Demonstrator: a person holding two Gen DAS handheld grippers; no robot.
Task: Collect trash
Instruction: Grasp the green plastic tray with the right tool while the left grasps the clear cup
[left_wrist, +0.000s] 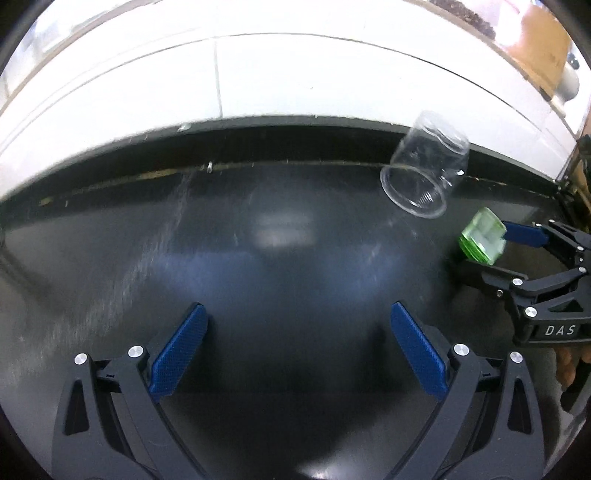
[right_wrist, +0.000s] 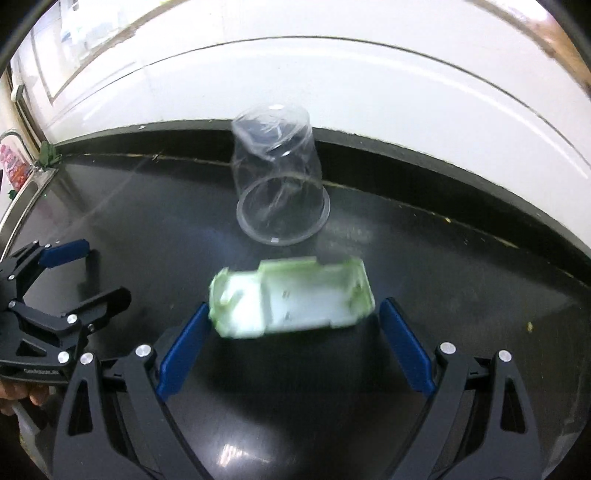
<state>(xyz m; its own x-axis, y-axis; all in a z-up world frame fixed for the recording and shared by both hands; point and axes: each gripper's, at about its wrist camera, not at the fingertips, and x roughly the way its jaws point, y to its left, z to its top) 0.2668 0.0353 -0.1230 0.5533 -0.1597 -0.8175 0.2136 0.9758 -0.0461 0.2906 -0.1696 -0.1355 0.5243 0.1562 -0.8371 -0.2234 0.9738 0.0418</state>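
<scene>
The job looked like it had only just begun. Two bits of trash could be seen, and both lay on the dark counter. No bin or bag showed in either view, so I could not tell where the trash was meant to go.

The right tool was spread wide. The green and white carton lay on its side, squashed and a bit blurry, just in front of its two blue pads. One end of the carton was very near the left pad, maybe touching it, but the other pad was clear of it. The carton was not gripped. Squeezing it was the next thing to do, I think.

Past the carton, farther from the right tool, lay the clear plastic cup. It was tipped over with its open mouth facing the tool. It looked empty and a little crumpled. It sat near the back edge of the counter, by the white wall.

The left tool was spread wide too, with nothing between its pads. The cup was ahead of it and off to its right, well apart. The cup was still to be picked up.
</scene>
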